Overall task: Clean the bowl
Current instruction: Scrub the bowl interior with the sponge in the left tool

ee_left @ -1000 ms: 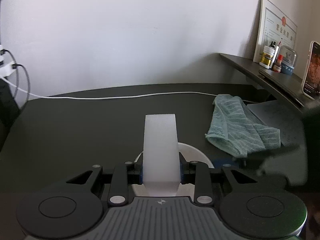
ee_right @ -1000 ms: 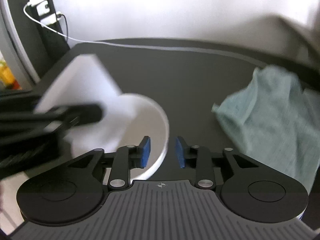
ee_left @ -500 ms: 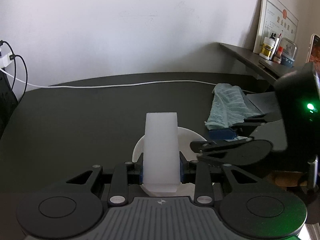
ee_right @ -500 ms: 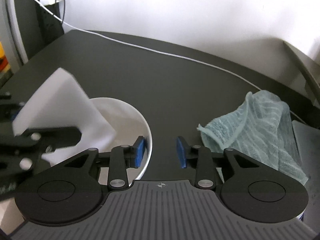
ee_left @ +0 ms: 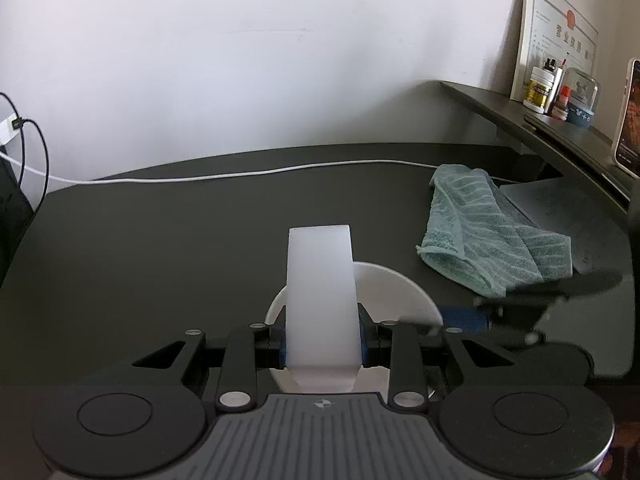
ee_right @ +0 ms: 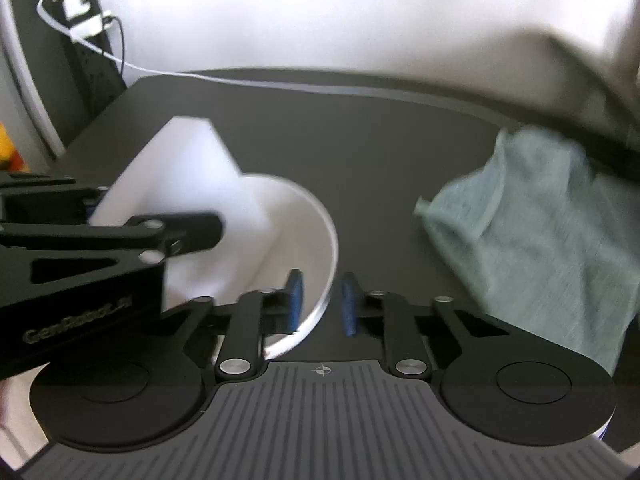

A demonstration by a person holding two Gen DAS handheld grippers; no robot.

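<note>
one bowl (ee_left: 400,292), one sponge (ee_left: 320,300) — one towel (ee_left: 480,236), two grippers (ee_left: 322,344) (ee_right: 322,300).

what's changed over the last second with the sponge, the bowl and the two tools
The right tool swung around the bowl: half a second ago it crossed high in front of the left camera, now it sits low at the rim, pads straddling it, not closed. The left tool stayed shut on the white sponge over the bowl. The green towel lies unmoved.

Cloth (ee_right: 552,240) motion-blurred, bowl (ee_left: 392,292) half hidden behind sponge (ee_left: 320,300), certificate (ee_left: 556,40) print unreadable
</note>
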